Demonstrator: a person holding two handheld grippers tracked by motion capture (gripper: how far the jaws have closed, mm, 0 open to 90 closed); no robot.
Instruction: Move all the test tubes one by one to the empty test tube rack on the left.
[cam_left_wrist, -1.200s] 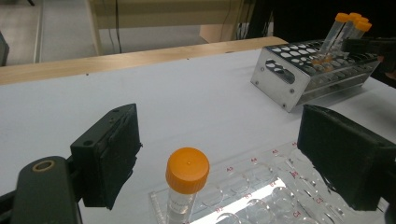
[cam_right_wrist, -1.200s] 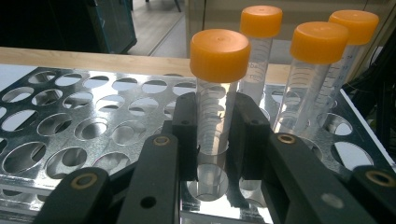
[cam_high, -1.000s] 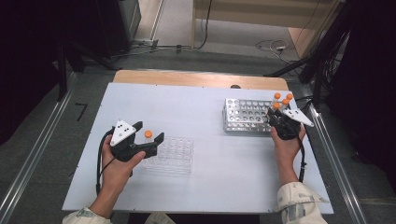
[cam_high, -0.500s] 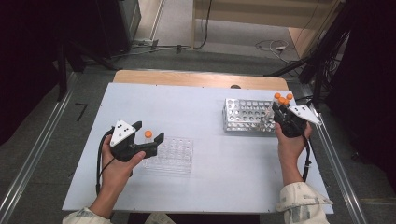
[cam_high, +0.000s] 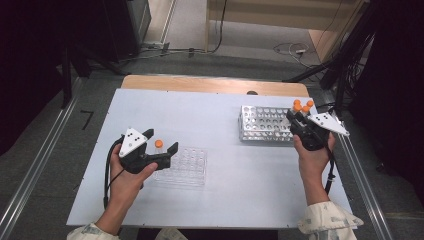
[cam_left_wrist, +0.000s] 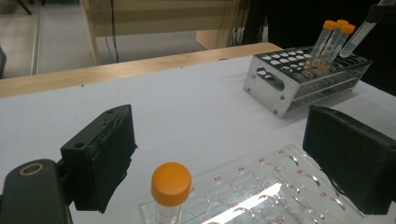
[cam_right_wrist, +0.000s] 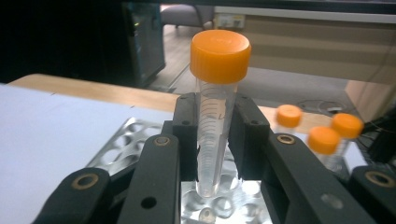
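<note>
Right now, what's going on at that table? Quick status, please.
Left hand-held gripper open, jaws just opened around tube standing in clear rack. Right hand-held gripper clamps orange-capped tube above metal rack. Nothing blocking.

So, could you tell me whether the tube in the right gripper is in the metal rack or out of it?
Out. The right gripper clamps the tube, whose tip hangs just above the metal rack.

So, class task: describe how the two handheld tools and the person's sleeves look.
Each black two-jaw tool, left and right, carries a grey three-cornered plate with dark dots and trails a black cable. Flat black pads line the jaws, and brass-ringed pivots show. The sleeves are pale and patterned.
</note>
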